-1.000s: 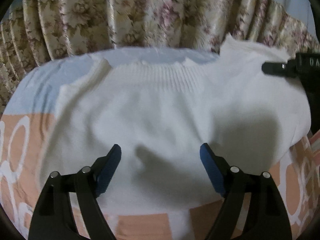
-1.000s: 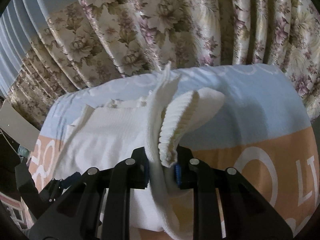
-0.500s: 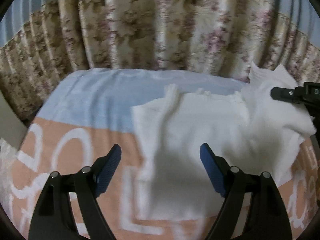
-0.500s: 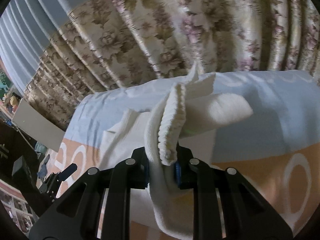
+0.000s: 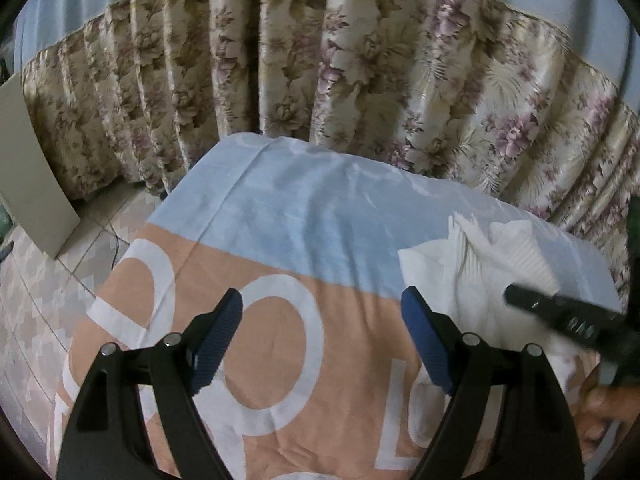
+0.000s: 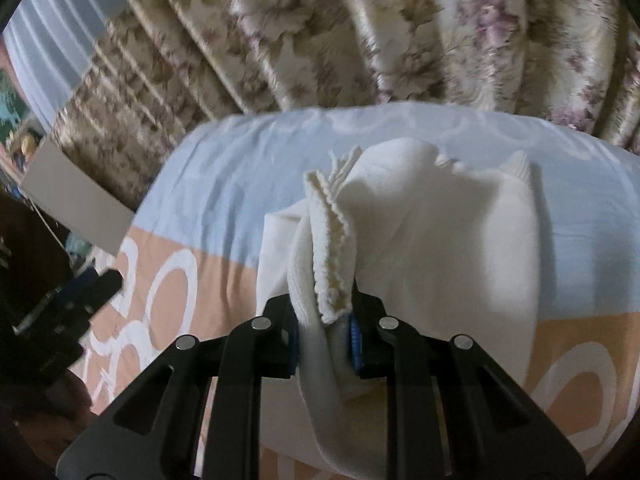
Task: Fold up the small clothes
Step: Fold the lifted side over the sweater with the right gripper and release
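Observation:
A white knit garment point(image 6: 432, 240) lies bunched on the bed, partly folded over itself. My right gripper point(image 6: 324, 330) is shut on its ribbed edge point(image 6: 330, 240), which stands up between the blue pads. In the left wrist view the garment point(image 5: 480, 280) lies at the right, with the right gripper point(image 5: 568, 320) on it. My left gripper point(image 5: 322, 344) is open and empty, over the bare bedsheet point(image 5: 280, 320) to the left of the garment. The left gripper also shows at the left edge of the right wrist view point(image 6: 86, 292).
The bedsheet is peach with white letters at the near side and light blue point(image 5: 312, 216) at the far side. A floral curtain point(image 5: 360, 60) hangs behind the bed. A pale board point(image 5: 32, 168) leans at the left, above a tiled floor point(image 5: 48, 280).
My left gripper has swung left, off the garment, to over bare sheet. My right gripper has carried the ribbed edge across, and the garment is now bunched into a narrower heap.

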The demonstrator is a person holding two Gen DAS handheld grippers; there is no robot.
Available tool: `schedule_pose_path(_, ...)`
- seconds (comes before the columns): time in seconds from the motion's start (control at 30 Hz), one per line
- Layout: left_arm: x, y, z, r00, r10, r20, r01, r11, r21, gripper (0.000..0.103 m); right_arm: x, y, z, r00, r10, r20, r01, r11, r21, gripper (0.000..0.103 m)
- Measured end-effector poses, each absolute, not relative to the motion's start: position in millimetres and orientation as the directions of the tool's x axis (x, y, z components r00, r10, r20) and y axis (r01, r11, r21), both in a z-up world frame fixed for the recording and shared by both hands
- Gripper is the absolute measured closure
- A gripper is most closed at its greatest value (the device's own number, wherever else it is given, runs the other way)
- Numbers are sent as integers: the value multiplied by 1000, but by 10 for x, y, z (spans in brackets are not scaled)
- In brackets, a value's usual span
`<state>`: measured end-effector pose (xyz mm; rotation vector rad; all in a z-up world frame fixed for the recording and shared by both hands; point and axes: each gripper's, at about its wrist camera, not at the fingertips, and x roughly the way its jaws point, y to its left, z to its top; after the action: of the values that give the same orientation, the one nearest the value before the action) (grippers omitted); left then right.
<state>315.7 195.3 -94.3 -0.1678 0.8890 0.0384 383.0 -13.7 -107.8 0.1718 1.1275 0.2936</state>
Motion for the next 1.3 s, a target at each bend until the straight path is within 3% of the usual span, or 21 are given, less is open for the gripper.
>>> schedule_pose_path(0.17, 3126, 1951, -993, 614, -49, -788, -92, 987, -133, 21, 3764, 20, -1158, 380, 310, -871, -163, 950, 267, 63)
schedule_pose_path(0.27, 3102, 1881, -988, 615, -63, -786, -74, 988, -137, 21, 3646, -84, -903, 431, 327, -841, -150, 945, 290, 57)
schedule_pose_path(0.33, 3095, 1812, -982, 616, -78, -784, -67, 986, -151, 21, 3556, -190, -691, 495, 309, -812, -144, 951, 274, 46)
schedule_pose_path(0.47, 3088, 1593, -958, 612, -124, -781, -26, 984, -177, 21, 3459, -526, -441, 571, 239, -785, -114, 970, 213, 44)
schedule_pose_path(0.67, 2995, 1126, -967, 586, -219, -780, 80, 974, -213, 21, 3264, -1097, -512, 576, 155, -803, -34, 986, 166, 44)
schedule_pose_path(0.73, 2954, 979, -987, 575, -247, -780, 119, 968, -219, 21, 3142, -1231, -571, 572, 134, -809, -22, 989, 148, 39)
schedule_pose_path(1.03, 2945, 505, -1211, 521, -275, -808, 215, 958, -188, 22, 2748, -1617, -834, 529, 140, -837, 42, 981, 191, 33)
schedule_pose_path(1.13, 2865, 532, -1135, 535, -312, -785, 208, 949, -236, 23, 2675, -1624, -810, 536, 146, -831, 34, 980, 195, 33)
schedule_pose_path(1.23, 2828, 449, -1090, 541, -307, -783, 250, 948, -198, 23, 2650, -1627, -830, 534, 152, -832, 36, 979, 202, 33)
schedule_pose_path(1.27, 2832, 414, -1111, 538, -292, -790, 259, 950, -175, 24, 2660, -1620, -840, 532, 156, -832, 38, 978, 207, 33)
schedule_pose_path(1.3, 2843, 388, -1152, 532, -282, -798, 267, 951, -158, 44, 2651, -1613, -849, 531, 159, -832, 40, 977, 212, 33)
